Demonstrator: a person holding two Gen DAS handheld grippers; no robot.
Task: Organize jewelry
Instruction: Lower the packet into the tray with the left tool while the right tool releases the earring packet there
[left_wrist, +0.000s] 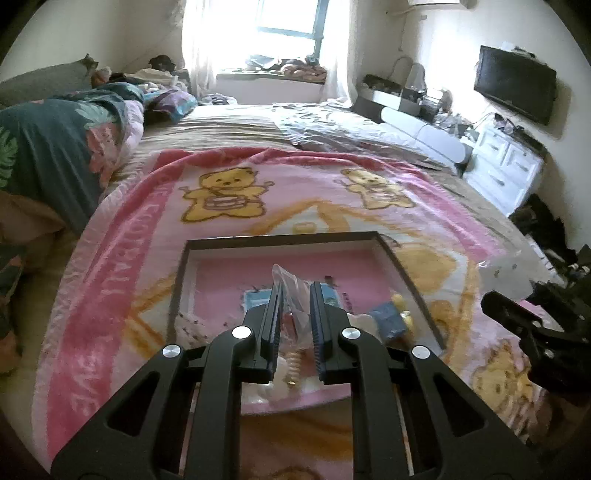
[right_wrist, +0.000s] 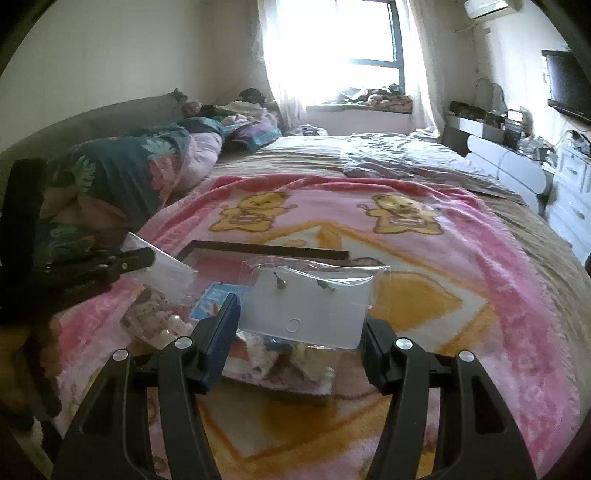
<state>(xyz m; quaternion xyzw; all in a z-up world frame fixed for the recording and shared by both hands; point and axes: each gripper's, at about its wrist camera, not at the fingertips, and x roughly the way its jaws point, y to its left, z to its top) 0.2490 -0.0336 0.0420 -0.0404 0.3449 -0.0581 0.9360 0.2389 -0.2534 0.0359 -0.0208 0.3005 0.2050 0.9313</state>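
Note:
A shallow dark-framed box with a pink bottom lies on the pink bear blanket. Over it my left gripper is shut on a crumpled clear plastic bag. In the right wrist view that gripper enters from the left with its pale bag. My right gripper is shut on a clear packet with a white card. Two small earring studs sit on the card. The packet hangs over the box's rim. The right gripper also shows at the right edge of the left wrist view.
Inside the box lie a blue packet, a yellow piece, pearl beads and a blue card. A rolled quilt lies on the bed's left. A white dresser stands to the right, under a wall television.

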